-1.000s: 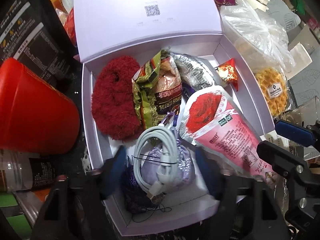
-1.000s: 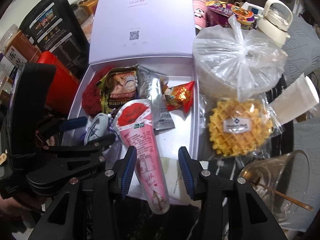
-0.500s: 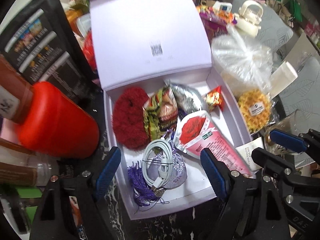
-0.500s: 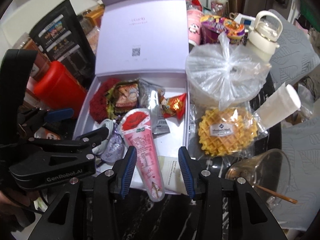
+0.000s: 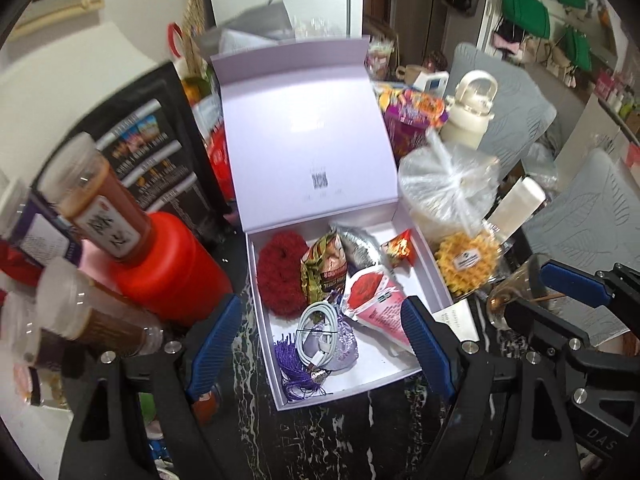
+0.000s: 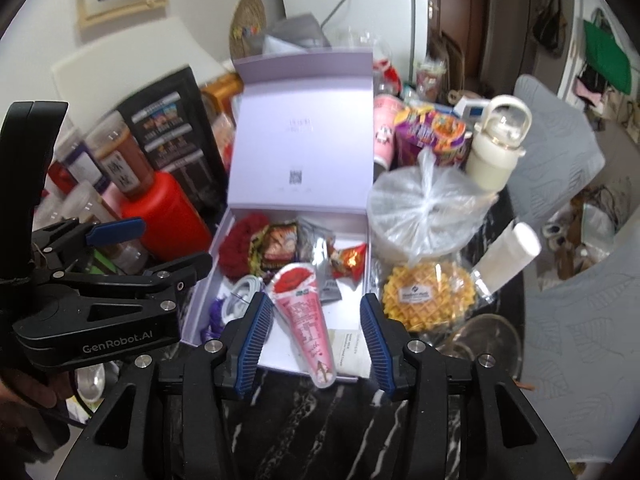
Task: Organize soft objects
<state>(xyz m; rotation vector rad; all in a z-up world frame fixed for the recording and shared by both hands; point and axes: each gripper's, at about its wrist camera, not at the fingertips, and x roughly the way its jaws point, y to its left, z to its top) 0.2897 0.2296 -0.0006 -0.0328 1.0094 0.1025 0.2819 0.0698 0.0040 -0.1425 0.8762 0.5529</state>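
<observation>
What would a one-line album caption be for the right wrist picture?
Open right tongs hover before a lavender gift box holding a pink cone packet, snacks and a red fuzzy scrunchie.

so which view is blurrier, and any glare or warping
Left wrist view: motion smear on the bottles at left, box fairly sharp, a bright patch on its lid. Right wrist view: softer overall, lid print unreadable. Both bend straight edges toward the dark fisheye rim.

A red canister (image 5: 168, 268) stands left of everything. A bagged waffle (image 6: 430, 296) lies near a cream kettle (image 6: 496, 148).
</observation>
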